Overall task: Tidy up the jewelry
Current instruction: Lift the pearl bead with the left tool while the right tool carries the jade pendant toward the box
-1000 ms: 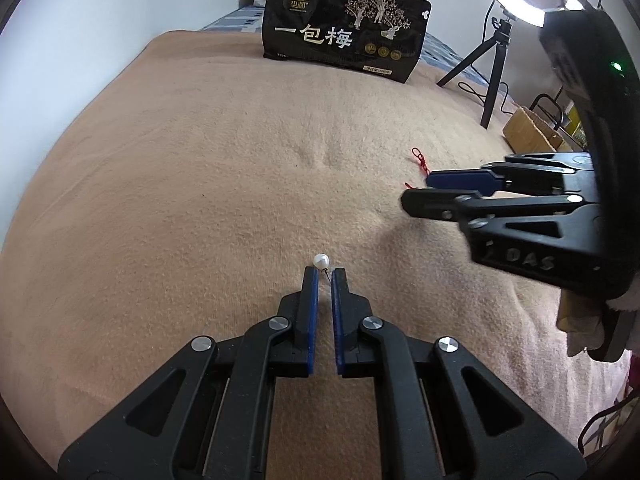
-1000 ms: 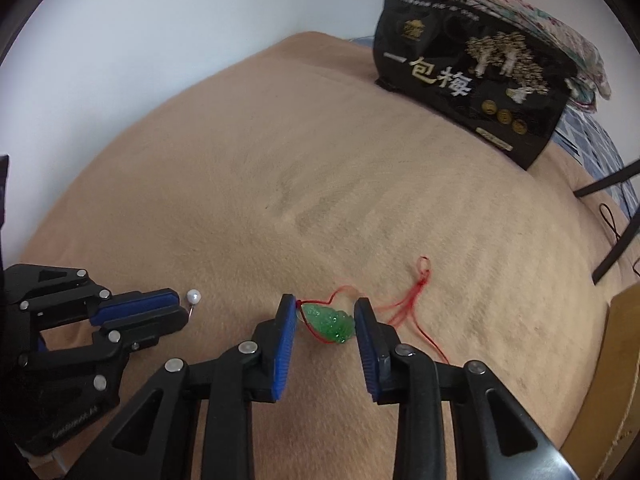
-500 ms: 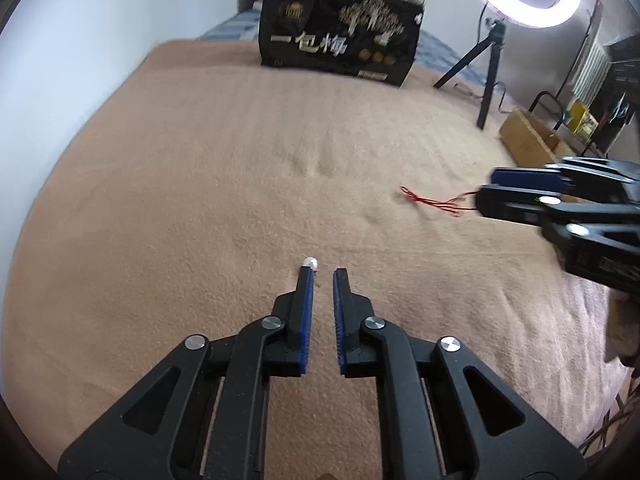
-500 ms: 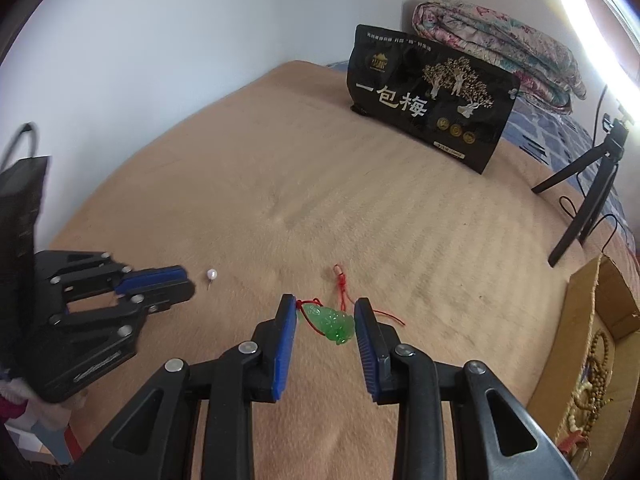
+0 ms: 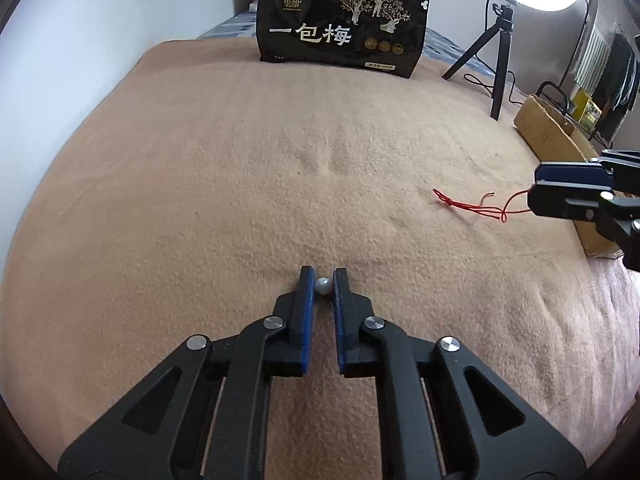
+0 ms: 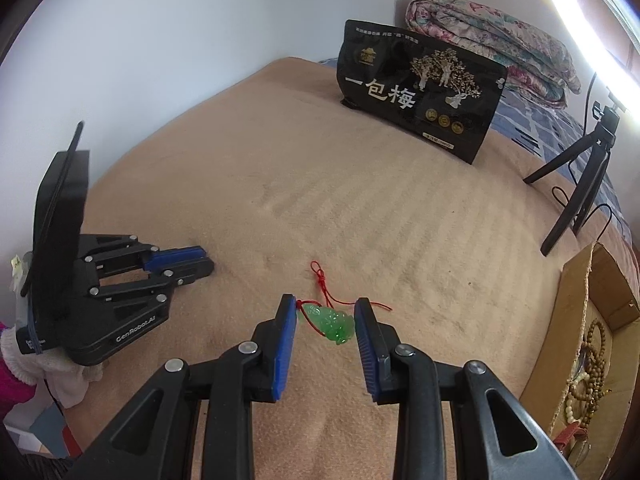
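Observation:
A small white pearl pin (image 5: 322,286) sits between the narrow jaws of my left gripper (image 5: 322,280), low on the tan blanket; the pads close on it. My right gripper (image 6: 325,316) holds a green jade pendant (image 6: 331,322) between its blue pads, its red cord (image 6: 320,280) trailing onto the blanket. In the left wrist view the right gripper (image 5: 560,190) is at the far right with the red cord (image 5: 472,208) hanging from it. In the right wrist view the left gripper (image 6: 196,262) rests at the left.
A cardboard box (image 6: 600,320) holding several bead strings stands at the right edge of the bed. A black snack bag (image 5: 340,28) stands at the back. A ring light tripod (image 5: 496,60) stands at the back right. A folded quilt (image 6: 492,36) lies behind the bag.
The right gripper has carried the pendant rightward toward the box, dragging the cord. The left gripper has moved forward so the pearl now sits between its jaws.

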Demonstrator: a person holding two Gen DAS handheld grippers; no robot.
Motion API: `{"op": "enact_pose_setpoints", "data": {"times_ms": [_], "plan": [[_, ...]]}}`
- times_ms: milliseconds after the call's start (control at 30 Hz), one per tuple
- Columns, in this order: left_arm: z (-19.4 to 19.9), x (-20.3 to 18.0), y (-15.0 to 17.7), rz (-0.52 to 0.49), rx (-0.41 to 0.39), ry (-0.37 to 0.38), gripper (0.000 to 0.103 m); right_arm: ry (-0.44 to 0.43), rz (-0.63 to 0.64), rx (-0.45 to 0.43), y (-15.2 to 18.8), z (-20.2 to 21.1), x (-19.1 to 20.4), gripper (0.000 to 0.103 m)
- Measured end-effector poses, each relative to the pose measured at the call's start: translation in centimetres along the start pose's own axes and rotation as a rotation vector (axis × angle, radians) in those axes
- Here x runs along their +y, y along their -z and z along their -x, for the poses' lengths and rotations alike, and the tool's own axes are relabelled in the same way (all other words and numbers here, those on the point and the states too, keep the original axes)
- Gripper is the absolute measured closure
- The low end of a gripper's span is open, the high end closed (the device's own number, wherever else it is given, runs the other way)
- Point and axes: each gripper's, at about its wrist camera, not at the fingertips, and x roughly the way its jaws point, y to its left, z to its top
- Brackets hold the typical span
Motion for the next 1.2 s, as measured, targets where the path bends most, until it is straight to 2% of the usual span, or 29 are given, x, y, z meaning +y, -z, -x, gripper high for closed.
{"op": "enact_pose_setpoints", "data": {"times_ms": [300,567,900,1200], "plan": [[3.5,0.6,-0.7,0.037,-0.042,0.009,0.096,-0.016,-0.043,-0.032,0.6,1.8,-0.8,0.073],[7.4,-1.1,-1.5,0.01,-0.089,0.024,0.096,-0.012,-0.066,-0.088,1.4,6.1,-1.2,0.073],[11.6,-6.5,-3.1,-0.046,-0.16,0.104,0.096,0.019,-0.145,-0.133,4.2,11.5,-3.6,0.073],[12.2,-12.2,-4.9,-0.123,-0.187,0.176,0.096,0.085,-0.232,-0.17,7.9,16.1,-7.2,0.073]]}}
